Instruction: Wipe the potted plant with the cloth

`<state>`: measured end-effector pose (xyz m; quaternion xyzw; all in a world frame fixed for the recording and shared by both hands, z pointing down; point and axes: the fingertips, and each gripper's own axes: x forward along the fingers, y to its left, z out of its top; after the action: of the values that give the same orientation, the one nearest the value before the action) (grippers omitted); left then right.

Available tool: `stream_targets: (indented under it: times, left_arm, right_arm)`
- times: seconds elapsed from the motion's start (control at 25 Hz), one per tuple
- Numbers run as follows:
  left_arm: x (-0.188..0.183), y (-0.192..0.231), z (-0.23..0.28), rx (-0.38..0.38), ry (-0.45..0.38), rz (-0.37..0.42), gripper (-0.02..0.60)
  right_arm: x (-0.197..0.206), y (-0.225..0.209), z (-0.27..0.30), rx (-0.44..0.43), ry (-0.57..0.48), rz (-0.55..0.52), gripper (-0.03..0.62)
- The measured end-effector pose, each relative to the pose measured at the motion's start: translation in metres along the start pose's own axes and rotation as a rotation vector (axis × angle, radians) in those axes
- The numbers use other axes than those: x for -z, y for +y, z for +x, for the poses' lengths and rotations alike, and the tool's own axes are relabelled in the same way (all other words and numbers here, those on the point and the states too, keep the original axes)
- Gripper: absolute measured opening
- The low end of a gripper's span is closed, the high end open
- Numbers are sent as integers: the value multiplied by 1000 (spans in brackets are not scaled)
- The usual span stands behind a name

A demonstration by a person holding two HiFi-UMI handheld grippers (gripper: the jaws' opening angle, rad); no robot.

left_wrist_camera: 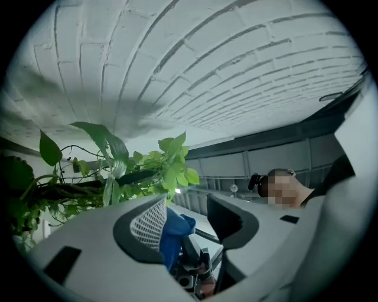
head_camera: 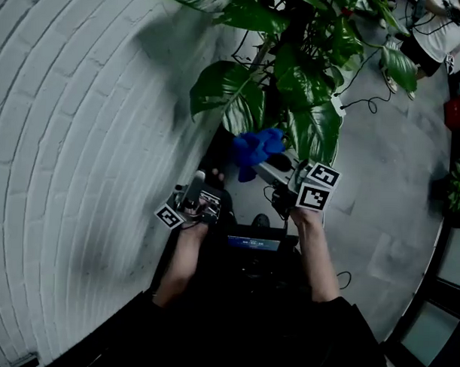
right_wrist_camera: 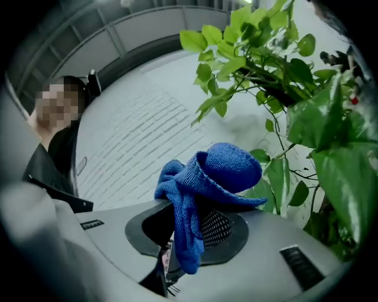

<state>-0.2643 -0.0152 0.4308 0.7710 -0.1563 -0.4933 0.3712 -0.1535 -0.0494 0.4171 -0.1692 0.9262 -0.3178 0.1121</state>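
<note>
Big white brick wall on your left, plant straight ahead w/ its large leaves hanging over both tools. Cloth was a blue wad in your right gripper, jaws nearly together and pinching it. The wad sat just beside the lowest leaves, couldn't tell if it touched one. Left gripper was abt half open w/ nothing in its grip; the cloth only showed thru the gap. IMO you were at the approach step, wiping not started. Next move prob called for pressing the wad flat onto a leaf, left tool steadying that leaf from behind so it wouldn't flop away.
</note>
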Motion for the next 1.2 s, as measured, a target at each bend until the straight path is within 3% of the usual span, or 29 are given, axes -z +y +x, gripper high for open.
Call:
stream_targets:
  times: [0.16,0.24,0.4,0.56,0.68,0.8,0.92,1.2]
  left_arm:
    - [42,-55,12,-30,47,56,209]
    - [36,-53,12,-44,57,37,209]
    - [-34,-5,11,-46,66,-27,209]
    - [-92,58,29,37,163,-102,209]
    - [-96,85,33,56,197,-110,209]
    - [-65,103,36,56,243,-132,209]
    - [-43,85,27,13,273,-152,209]
    - [-70,31,33,28,277,-227,209]
  right_arm:
    - [-30,38,-61,-90,-164,61,107]
    - [-33,35,-59,-98,-208,92,107]
    - [-32,-1,6,-69,-255,126,108]
    - [-31,-45,55,1,-366,73,109]
    - [-25,-71,61,4,-395,57,107]
    - [-24,-86,34,33,-406,42,107]
    - [-18,-67,16,72,-407,67,107]
    - [-25,6,28,168,-409,69,106]
